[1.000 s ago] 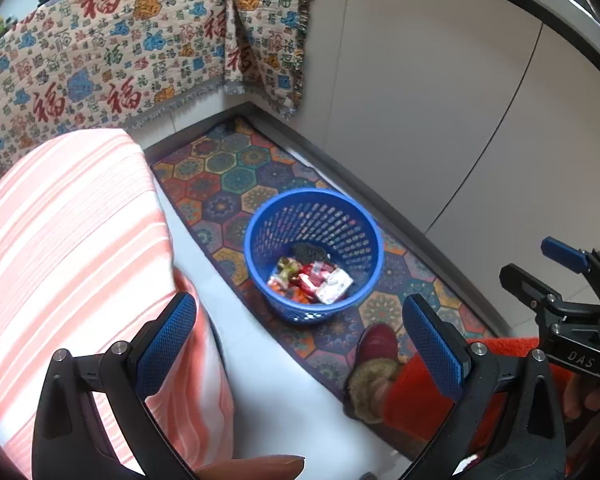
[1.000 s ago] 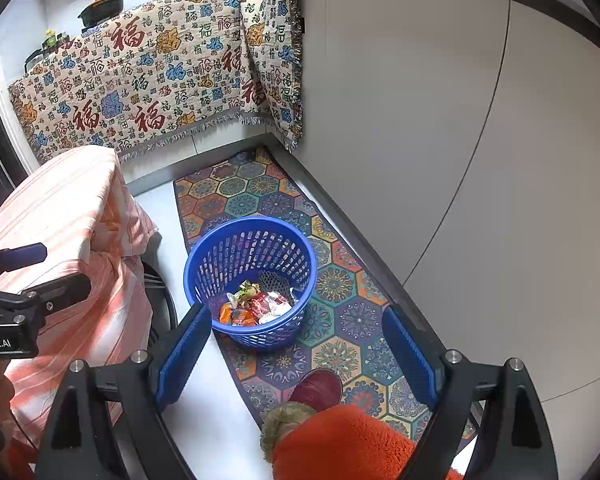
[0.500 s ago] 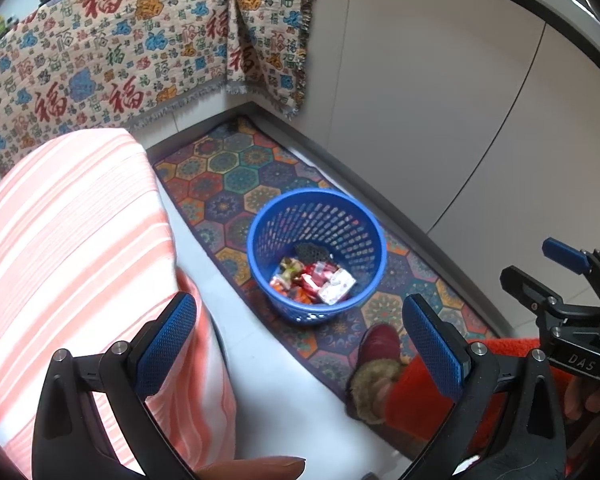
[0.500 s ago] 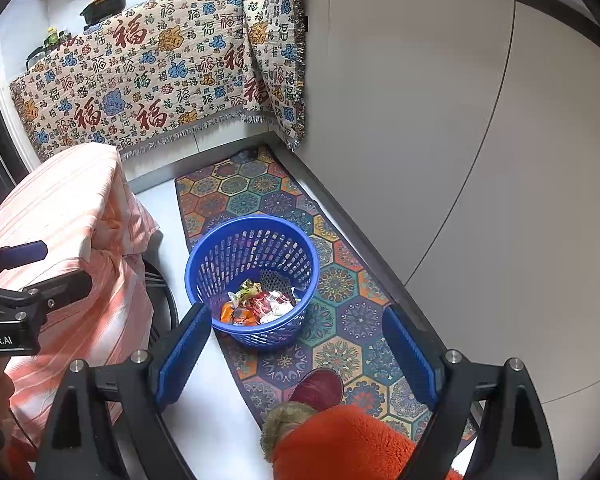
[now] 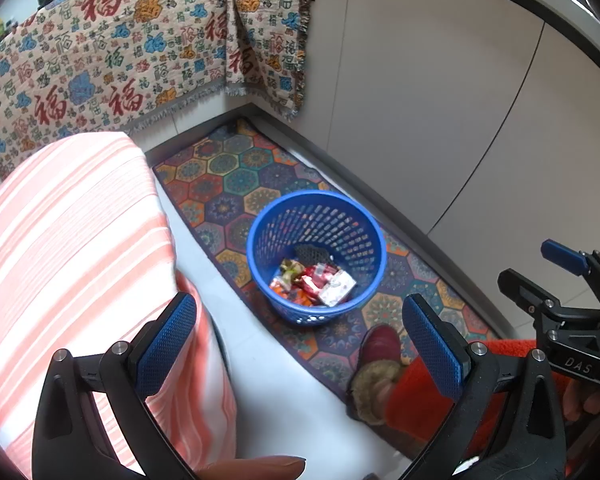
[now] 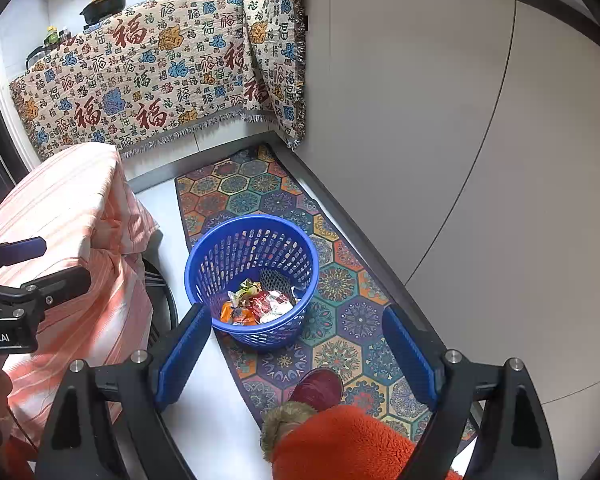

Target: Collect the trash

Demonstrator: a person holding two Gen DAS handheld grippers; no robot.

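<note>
A blue perforated plastic basket stands on a patterned rug on the floor; it also shows in the right wrist view. Several crumpled wrappers lie in its bottom, also visible in the right wrist view. My left gripper is open and empty, held high above the floor, near side of the basket. My right gripper is open and empty, also above and short of the basket. Each gripper shows at the other view's edge.
A table under an orange striped cloth stands left of the basket. White cabinet doors run along the right. A patterned cloth hangs over the far counter. A red slipper and orange sleeve are below the grippers.
Both views have shifted very slightly; the basket sits a touch further from the frame bottom. Both grippers stay open and empty.
</note>
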